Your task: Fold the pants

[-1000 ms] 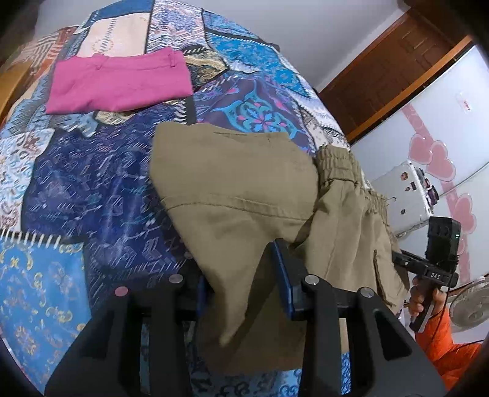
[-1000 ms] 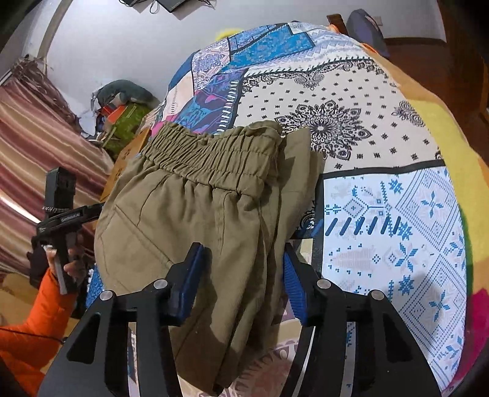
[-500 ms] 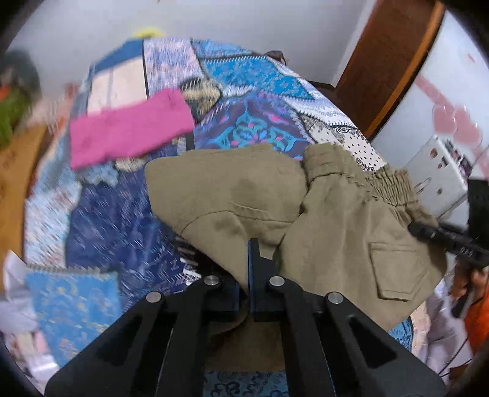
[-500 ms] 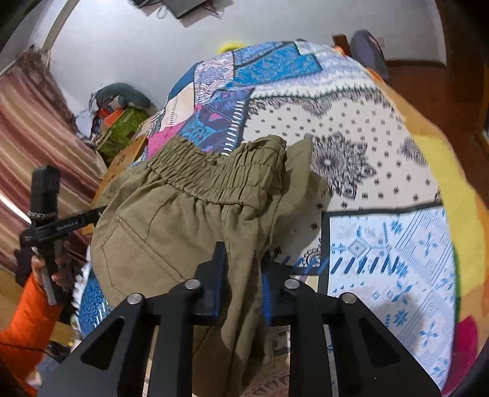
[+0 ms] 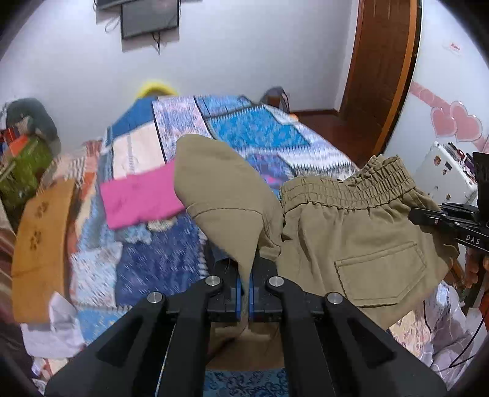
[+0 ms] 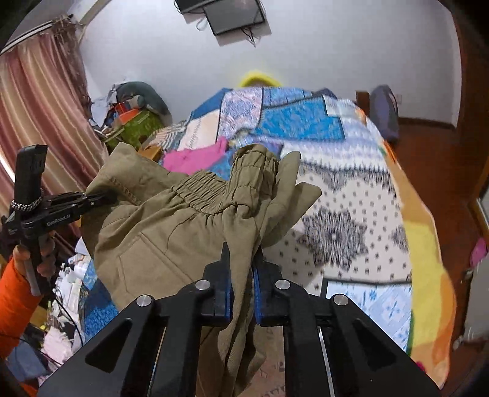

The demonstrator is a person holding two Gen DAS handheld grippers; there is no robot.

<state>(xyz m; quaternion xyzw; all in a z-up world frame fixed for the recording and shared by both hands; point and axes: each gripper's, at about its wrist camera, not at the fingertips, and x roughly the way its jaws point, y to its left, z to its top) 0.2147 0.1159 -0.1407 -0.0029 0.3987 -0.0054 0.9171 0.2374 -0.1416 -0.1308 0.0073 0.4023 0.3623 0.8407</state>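
White walls surround a bed [image 5: 266,134] covered in a blue patchwork spread, with a dark screen [image 5: 149,16] mounted high on the far wall. I hold khaki pants [image 5: 351,232] lifted above the bed, strung between my two tools. My left gripper [image 5: 244,293] is pinched tight on a thin fold of a pant leg, blue pads pressed nearly together. My right gripper [image 6: 241,290] is clamped on a thicker bunch of the pants [image 6: 171,232] below the gathered waistband, its pads slightly apart around the cloth. A back pocket [image 5: 379,274] faces the left camera. A folded pink garment [image 5: 140,198] lies flat on the spread behind the pants. By the curtain [image 6: 39,116] sits a green bag [image 6: 137,126] heaped with clutter; I cannot make out its contents.
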